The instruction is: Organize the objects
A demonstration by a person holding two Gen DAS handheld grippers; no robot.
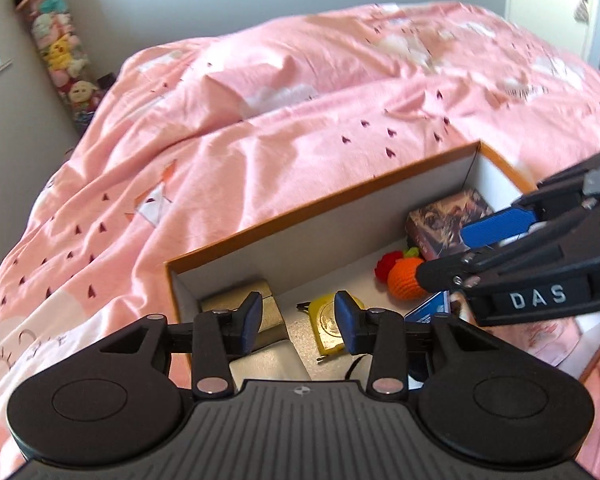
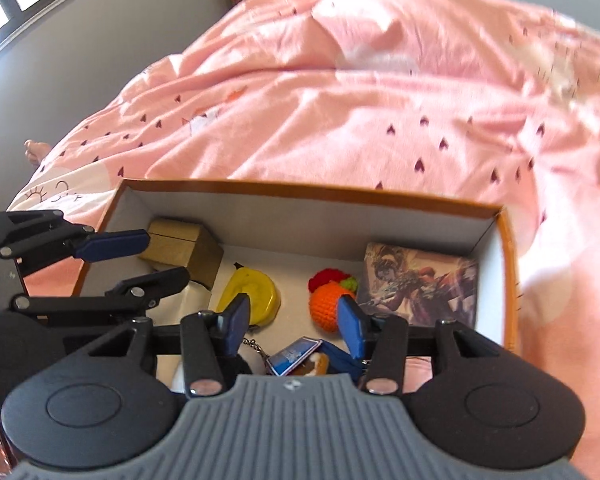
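Left gripper (image 1: pixel 296 320): jaws apart, nothing between them, above the box (image 2: pixel 312 193) near its left end. Right gripper (image 2: pixel 294 322): jaws apart, empty, over the middle. Box on pink duvet (image 2: pixel 380 100). Contents: gold case (image 2: pixel 180 246), far-left corner; yellow tape measure (image 2: pixel 256 294); crocheted orange (image 2: pixel 326 302), centre; picture card box (image 2: pixel 420 284), right end. Risk: soft bedding may tilt the box if a rim is pressed.
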